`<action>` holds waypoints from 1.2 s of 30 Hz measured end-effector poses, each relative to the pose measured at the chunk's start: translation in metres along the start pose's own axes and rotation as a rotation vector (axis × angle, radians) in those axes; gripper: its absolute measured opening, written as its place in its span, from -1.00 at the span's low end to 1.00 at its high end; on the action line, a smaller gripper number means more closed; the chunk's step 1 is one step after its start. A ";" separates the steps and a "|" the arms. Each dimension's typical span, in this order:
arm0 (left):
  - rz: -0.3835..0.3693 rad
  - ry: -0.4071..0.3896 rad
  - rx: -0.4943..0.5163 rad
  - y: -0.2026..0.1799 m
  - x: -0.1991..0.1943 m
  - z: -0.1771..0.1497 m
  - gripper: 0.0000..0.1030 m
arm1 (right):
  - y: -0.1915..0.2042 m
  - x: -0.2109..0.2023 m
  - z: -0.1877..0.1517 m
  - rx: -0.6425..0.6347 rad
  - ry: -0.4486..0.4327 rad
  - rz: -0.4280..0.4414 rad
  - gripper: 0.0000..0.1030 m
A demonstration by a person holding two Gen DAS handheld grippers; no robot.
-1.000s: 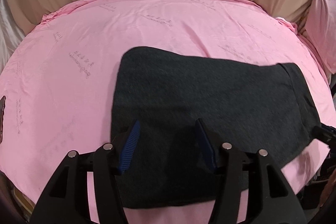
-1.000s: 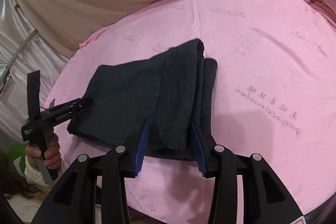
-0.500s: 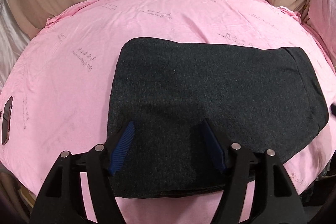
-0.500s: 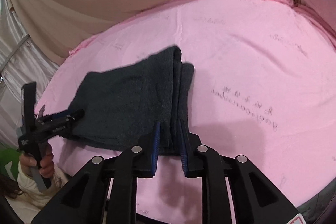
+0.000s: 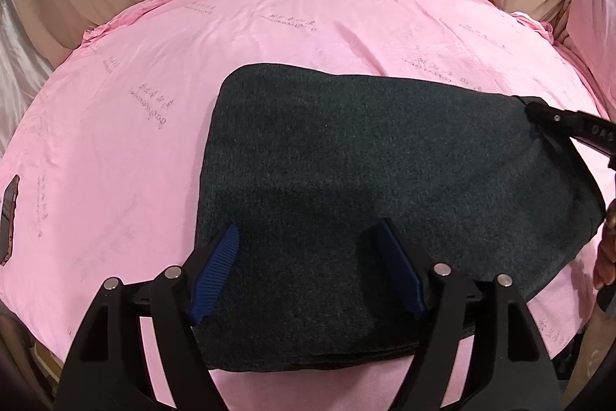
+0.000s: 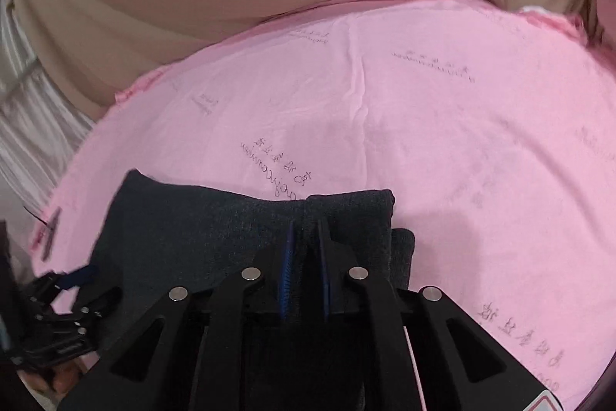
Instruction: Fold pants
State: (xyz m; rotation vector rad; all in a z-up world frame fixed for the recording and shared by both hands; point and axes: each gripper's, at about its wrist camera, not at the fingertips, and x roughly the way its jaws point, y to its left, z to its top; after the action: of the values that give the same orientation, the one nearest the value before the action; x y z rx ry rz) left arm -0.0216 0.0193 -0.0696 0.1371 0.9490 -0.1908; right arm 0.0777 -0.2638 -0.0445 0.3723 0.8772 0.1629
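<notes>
The pants (image 5: 365,187) lie in the middle of the pink bed sheet (image 5: 154,72), already folded into a flat dark stack of layers. The left tool (image 5: 308,268) hangs spread wide over the near edge, holding nothing. The right tool (image 6: 306,253) pinches the thick folded end. One more fold is probably left, though the layers are hard to count.
</notes>
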 end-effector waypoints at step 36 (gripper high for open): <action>-0.058 0.024 -0.080 0.024 -0.022 -0.026 0.72 | 0.015 -0.094 -0.068 -0.022 -0.044 -0.119 0.05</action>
State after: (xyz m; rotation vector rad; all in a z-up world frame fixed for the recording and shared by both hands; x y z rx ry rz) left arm -0.0492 0.0503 -0.0652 0.0383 0.9839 -0.2048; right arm -0.0346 -0.2605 -0.0105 0.3015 0.8505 0.0545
